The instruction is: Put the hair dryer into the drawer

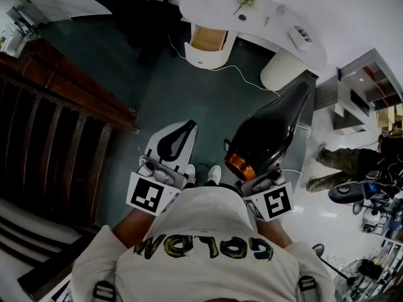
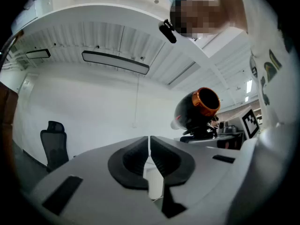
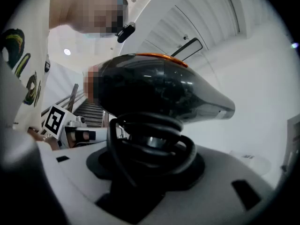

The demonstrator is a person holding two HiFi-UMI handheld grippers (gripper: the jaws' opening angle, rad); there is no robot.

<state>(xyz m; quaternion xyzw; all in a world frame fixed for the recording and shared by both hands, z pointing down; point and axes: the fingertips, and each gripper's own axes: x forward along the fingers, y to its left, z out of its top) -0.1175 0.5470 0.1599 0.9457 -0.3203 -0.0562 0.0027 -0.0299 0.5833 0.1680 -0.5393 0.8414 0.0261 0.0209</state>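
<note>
My left claw [image 1: 177,139] is pinched shut and empty, the open drawer [image 1: 208,38] sits well ahead, and my right claw [image 3: 150,159] clamps the hair dryer [image 1: 267,134] by its cord-wound handle, so grabbing's done, carrying and stowing left.

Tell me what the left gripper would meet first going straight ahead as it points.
Nothing close: the left gripper looks lined up with the open drawer under the desk, far ahead; depth unclear.
</note>
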